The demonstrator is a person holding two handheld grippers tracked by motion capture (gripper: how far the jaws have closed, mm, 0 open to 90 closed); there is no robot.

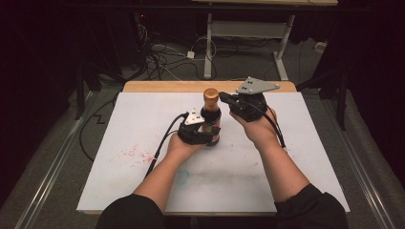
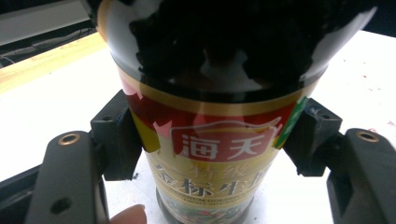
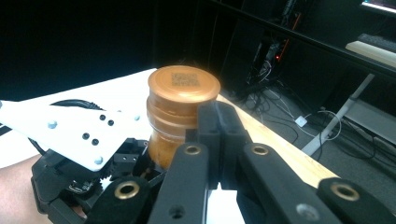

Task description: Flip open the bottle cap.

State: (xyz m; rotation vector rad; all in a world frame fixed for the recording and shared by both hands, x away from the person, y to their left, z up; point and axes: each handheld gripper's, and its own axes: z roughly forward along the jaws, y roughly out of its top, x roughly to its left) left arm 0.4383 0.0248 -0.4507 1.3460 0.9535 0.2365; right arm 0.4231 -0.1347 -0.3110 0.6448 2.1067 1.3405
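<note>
A dark sauce bottle [image 1: 211, 119] with a red and gold label [image 2: 210, 154] stands upright on the white mat [image 1: 143, 124]. My left gripper [image 1: 206, 135] is shut on its lower body, a black pad [image 2: 119, 140] pressing each side of the label. The bottle's orange-brown cap [image 3: 184, 105] rises above the left gripper's white plate [image 3: 70, 133]. My right gripper [image 3: 217, 123] is shut with nothing between its jaws. Its tips [image 1: 224, 98] sit right beside the cap, at cap height; I cannot tell whether they touch it.
The white mat covers a wooden table whose far edge [image 1: 200, 86] shows bare. Red specks [image 1: 136, 153] mark the mat at the left. Behind the table, cables [image 1: 162, 59] lie on the floor near a desk's white legs [image 1: 208, 47].
</note>
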